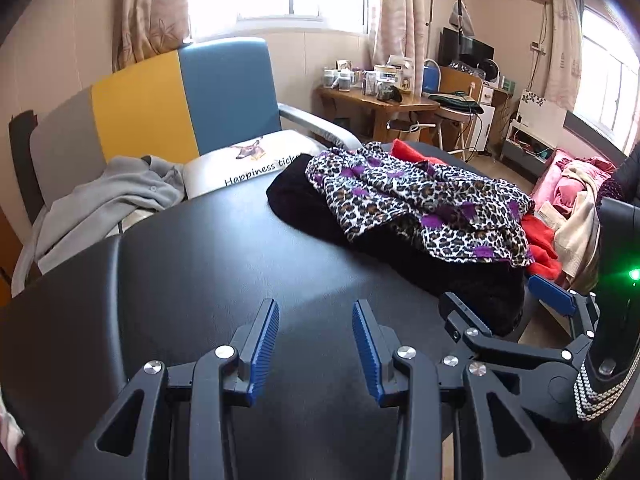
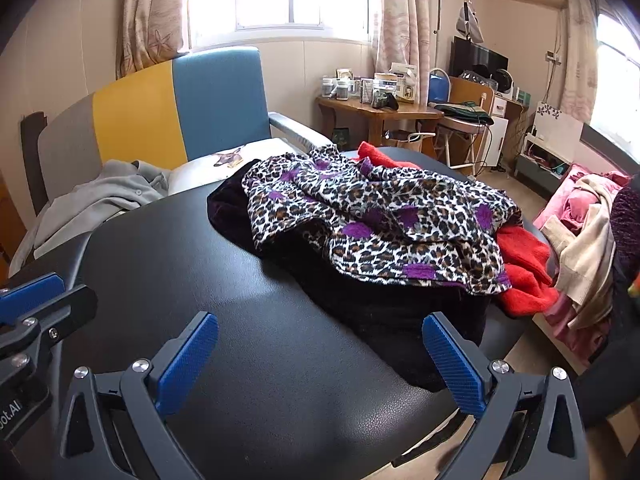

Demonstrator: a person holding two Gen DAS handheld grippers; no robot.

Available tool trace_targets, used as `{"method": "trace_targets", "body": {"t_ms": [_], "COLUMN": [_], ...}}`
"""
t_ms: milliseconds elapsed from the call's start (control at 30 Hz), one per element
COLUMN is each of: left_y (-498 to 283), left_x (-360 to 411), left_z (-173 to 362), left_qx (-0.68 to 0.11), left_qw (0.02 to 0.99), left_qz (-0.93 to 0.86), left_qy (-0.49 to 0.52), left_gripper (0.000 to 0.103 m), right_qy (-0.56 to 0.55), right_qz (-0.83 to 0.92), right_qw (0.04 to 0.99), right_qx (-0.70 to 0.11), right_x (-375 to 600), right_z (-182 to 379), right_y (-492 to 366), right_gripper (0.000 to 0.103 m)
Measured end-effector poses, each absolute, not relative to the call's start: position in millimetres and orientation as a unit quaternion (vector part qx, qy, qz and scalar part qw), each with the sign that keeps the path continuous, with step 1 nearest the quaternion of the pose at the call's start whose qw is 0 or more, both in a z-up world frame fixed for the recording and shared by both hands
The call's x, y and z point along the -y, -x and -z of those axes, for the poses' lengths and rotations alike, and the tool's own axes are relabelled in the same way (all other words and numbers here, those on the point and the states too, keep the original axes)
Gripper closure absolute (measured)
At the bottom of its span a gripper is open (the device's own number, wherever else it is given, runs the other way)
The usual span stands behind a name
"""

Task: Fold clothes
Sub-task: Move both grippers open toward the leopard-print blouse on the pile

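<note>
Crumpling atop fuzzy black cloth [image 2: 384,312] (velvety): leopard-print garment [image 2: 380,220].

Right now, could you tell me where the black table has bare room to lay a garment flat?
The near half of the black table is bare, from both grippers' fingers to the clothes pile. The far right is crowded: the leopard-print garment lies over a black garment and a red garment. The sofa behind holds a grey garment.

Glossy grained leatherette table [image 2: 248,320], fuzzy leopard cloth [image 2: 380,224] — ribbed pads [image 1: 262,352]
</note>
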State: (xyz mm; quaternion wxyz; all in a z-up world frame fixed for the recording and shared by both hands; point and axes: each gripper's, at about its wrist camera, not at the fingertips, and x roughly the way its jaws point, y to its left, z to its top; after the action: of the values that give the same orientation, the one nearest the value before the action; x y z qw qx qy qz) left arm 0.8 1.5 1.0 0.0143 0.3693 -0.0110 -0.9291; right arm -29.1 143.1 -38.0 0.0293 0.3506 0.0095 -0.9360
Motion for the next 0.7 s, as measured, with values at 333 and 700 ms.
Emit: {"method": "trace_targets", "body": {"t_ms": [333, 700], "left_y": [-2.8, -5.9], "left_x": [19.8, 56.0], "left_z": [25.9, 65.1], "left_qx": [-0.007, -0.017], "left_qw": [0.027, 0.048], "left_qz": [0.911, 0.894], "left_qy": [-0.412, -0.445], "left_gripper": [0.064, 0.061], "right_qy": [-0.362, -0.351], "right_qz": [0.931, 0.931], "right_qw": [0.045, 0.096], "right_qx": [-0.015, -0.011], "right_x": [-135.4, -130.6], "right_z": [51.6, 59.9], "right_y": [24.4, 10.7], "right_gripper": [0.000, 0.000]}}
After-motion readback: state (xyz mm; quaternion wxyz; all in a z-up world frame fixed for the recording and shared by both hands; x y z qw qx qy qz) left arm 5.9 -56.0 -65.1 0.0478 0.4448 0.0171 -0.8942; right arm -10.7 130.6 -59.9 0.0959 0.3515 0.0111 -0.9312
